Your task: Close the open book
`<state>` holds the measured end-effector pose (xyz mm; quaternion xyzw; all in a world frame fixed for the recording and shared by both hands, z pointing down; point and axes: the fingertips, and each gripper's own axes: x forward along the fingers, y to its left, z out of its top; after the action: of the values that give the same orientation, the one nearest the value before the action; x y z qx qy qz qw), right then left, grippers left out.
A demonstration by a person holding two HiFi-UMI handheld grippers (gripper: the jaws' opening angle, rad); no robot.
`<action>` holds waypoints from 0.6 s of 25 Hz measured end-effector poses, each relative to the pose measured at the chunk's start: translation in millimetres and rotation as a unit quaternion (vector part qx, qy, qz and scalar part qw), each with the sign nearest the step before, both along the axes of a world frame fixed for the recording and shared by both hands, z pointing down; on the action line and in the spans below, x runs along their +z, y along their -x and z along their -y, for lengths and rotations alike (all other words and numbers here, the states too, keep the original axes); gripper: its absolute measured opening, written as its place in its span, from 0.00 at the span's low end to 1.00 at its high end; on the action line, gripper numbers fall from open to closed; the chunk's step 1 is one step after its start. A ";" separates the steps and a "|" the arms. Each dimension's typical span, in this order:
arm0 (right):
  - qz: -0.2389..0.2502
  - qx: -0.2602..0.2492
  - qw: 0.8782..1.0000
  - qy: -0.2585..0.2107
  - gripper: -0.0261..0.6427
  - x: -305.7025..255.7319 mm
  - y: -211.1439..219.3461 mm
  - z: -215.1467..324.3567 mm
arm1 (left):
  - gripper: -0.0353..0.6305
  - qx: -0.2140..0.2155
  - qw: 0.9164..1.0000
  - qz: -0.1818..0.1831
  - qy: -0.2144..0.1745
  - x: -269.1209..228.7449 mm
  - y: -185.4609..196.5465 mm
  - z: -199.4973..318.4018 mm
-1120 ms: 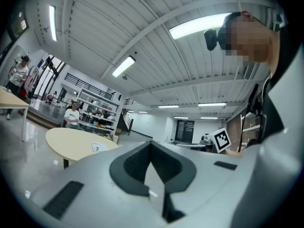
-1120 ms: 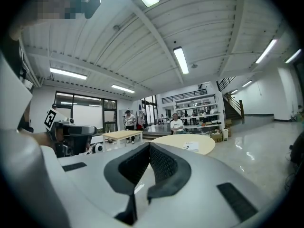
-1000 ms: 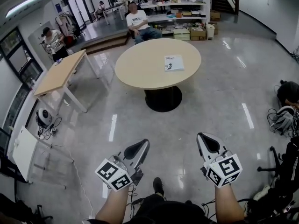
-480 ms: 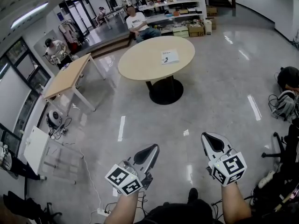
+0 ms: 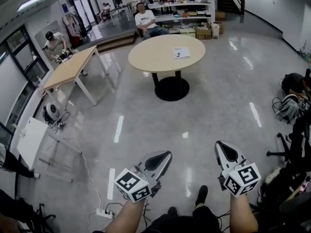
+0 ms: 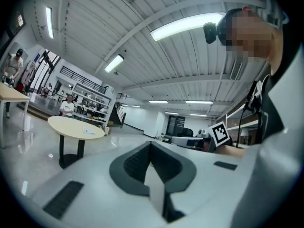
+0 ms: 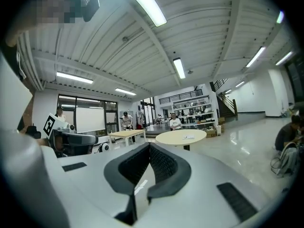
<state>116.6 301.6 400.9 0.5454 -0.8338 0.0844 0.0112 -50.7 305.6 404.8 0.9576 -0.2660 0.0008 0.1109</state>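
Note:
A white book (image 5: 181, 53) lies on the round beige table (image 5: 160, 57) far across the hall; it is too small to tell whether it lies open. It also shows as a pale patch, the book (image 6: 90, 131) in the left gripper view and the book (image 7: 188, 137) in the right gripper view. My left gripper (image 5: 165, 155) and right gripper (image 5: 219, 144) are held low over the shiny floor, well short of the table. Both point level toward it. The left gripper (image 6: 151, 144) and right gripper (image 7: 150, 145) have their jaws together with nothing between them.
A long wooden table (image 5: 70, 67) stands left of the round one. One person sits behind the round table (image 5: 146, 19), another stands at the left (image 5: 53, 42). Bags and chairs (image 5: 291, 108) crowd the right edge. A power strip and cable (image 5: 99, 211) lie on the floor near my feet.
The round table with the book has shrunk a little and drifted up and right in the head view. Both grippers kept their pose, jaws together, and shifted slightly right.

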 end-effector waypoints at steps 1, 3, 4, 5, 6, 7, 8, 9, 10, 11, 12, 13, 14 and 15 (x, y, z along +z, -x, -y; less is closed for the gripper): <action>0.004 0.004 1.000 0.007 0.04 1.2 6.2 -10.6 | 0.05 0.011 1.000 0.004 0.005 3.1 5.2 -9.1; 0.010 0.010 1.000 0.013 0.04 -0.4 16.3 -30.5 | 0.05 0.026 0.999 0.014 0.011 5.4 13.3 -25.3; 0.006 0.010 1.000 0.010 0.04 -3.3 20.3 -39.9 | 0.05 0.027 0.999 0.014 0.011 4.1 16.5 -32.3; 0.001 0.009 1.000 0.004 0.04 -7.2 23.1 -48.7 | 0.05 0.026 1.000 0.011 0.010 1.6 18.5 -38.7; -0.002 0.007 1.000 -0.003 0.04 -11.5 24.2 -56.8 | 0.05 0.023 1.000 0.007 0.008 -1.2 18.9 -44.8; -0.001 0.007 1.000 -0.009 0.04 -15.2 23.5 -64.0 | 0.05 0.021 1.000 0.005 0.005 -4.0 18.1 -51.2; 0.002 0.008 1.000 -0.014 0.04 -17.6 21.4 -69.9 | 0.05 0.021 1.000 0.006 0.001 -6.5 16.2 -58.0; 0.004 0.010 1.000 -0.016 0.04 -18.7 18.8 -74.6 | 0.05 0.023 1.000 0.009 -0.005 -8.9 13.2 -65.0; 0.005 0.010 1.000 -0.017 0.04 -19.1 16.2 -78.4 | 0.05 0.025 1.000 0.011 -0.011 -11.1 9.5 -71.7; 0.003 0.008 1.000 -0.016 0.04 -19.4 14.1 -81.7 | 0.05 0.025 0.999 0.012 -0.015 -12.8 5.4 -77.5; -0.001 0.005 1.000 -0.016 0.04 -19.9 12.2 -85.1 | 0.05 0.023 1.000 0.011 -0.014 -14.1 1.2 -82.3; -0.005 0.000 1.000 -0.015 0.04 -21.2 10.3 -88.6 | 0.05 0.019 1.000 0.007 -0.011 -15.7 -3.2 -86.5; -0.009 -0.006 1.000 -0.016 0.04 -23.3 8.3 -92.4 | 0.05 0.016 1.000 0.002 -0.008 -17.8 -8.0 -90.8; -0.015 -0.012 1.000 -0.018 0.04 -25.2 5.9 -96.4 | 0.05 0.016 1.000 -0.001 -0.007 -19.9 -13.3 -95.6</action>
<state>110.7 398.1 375.6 0.5369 -0.8413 0.0610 0.0153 -37.4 401.2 384.9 0.9625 -0.2504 -0.0005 0.1045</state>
